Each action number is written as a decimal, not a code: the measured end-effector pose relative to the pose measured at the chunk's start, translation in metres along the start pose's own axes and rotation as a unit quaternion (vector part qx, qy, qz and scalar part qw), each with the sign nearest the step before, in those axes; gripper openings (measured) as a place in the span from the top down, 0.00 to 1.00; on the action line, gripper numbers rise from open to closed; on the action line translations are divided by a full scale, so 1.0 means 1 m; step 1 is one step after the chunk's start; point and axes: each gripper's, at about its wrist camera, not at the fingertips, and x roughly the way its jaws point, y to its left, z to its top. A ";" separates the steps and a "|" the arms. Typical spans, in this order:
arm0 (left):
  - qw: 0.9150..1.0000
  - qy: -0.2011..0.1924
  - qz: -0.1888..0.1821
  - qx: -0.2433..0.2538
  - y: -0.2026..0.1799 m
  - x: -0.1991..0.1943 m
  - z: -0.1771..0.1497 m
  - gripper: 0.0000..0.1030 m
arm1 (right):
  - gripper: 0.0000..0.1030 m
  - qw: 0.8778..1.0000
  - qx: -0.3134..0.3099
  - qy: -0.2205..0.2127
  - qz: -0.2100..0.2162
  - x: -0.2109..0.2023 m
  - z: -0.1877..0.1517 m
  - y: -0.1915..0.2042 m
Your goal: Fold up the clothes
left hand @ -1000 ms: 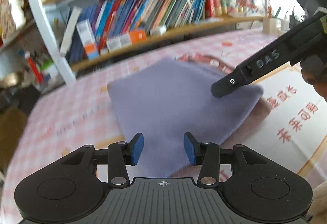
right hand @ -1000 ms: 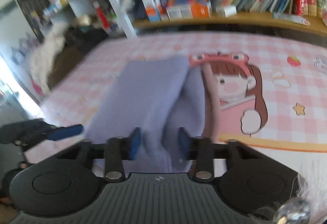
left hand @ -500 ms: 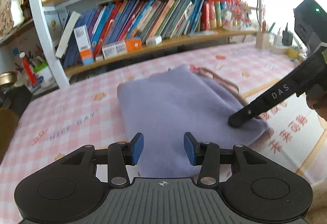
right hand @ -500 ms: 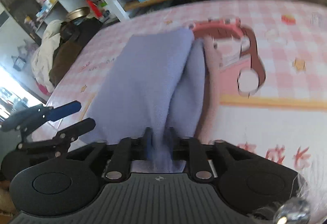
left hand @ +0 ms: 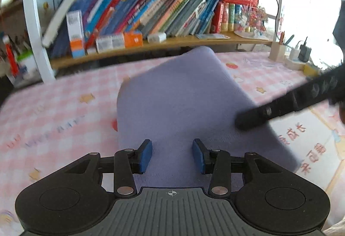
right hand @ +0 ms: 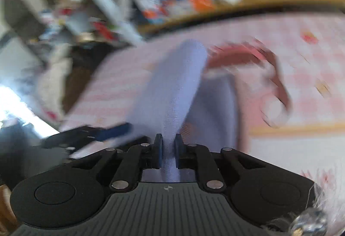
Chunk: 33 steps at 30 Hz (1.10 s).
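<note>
The soft lavender fleece garment (left hand: 183,102) fills the middle of the left wrist view, lying on the pink checked cartoon-print surface (left hand: 54,111) with its far edge raised toward the upper centre of the frame. The right gripper (right hand: 168,149) has its fingers drawn almost together on a bunched ridge of that cloth, which runs from the lower centre of its own view up toward the middle. The left gripper (left hand: 172,155) has its blue-padded fingers (left hand: 145,155) wide apart over the near edge, clasping nothing.

Risks, as I judge them: the pinched ridge looks thick and loosely gathered, so a layer could slide out of the narrow hold if the cloth is swung quickly, and both views are smeared by motion. With only one side held, the free side may sag or twist, leaving a skewed fold. The spread left fingers sit close above the fleece and could snag or drag it.

The left view shows the broad lifted sheet and the right gripper's black finger reaching in from the right edge. Only the right view shows the actual pinch, plus a second layer lying beneath.
</note>
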 end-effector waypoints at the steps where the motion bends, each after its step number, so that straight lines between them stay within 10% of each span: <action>1: 1.000 0.002 -0.003 0.000 0.000 0.002 -0.001 0.60 | 0.91 1.000 0.017 0.011 -0.019 0.010 -0.003 -0.009; 10: 1.000 0.002 -0.012 0.002 -0.004 -0.002 -0.006 0.59 | 0.89 0.998 -0.020 -0.006 -0.061 0.017 -0.010 0.006; 20: 1.000 -0.025 0.009 -0.009 -0.003 -0.040 -0.016 0.27 | 0.31 0.989 -0.030 -0.081 -0.121 -0.034 -0.029 0.022; 33: 0.999 0.004 -0.014 -0.040 0.006 -0.050 -0.027 0.12 | 0.19 0.983 0.044 -0.058 -0.166 -0.050 -0.061 0.006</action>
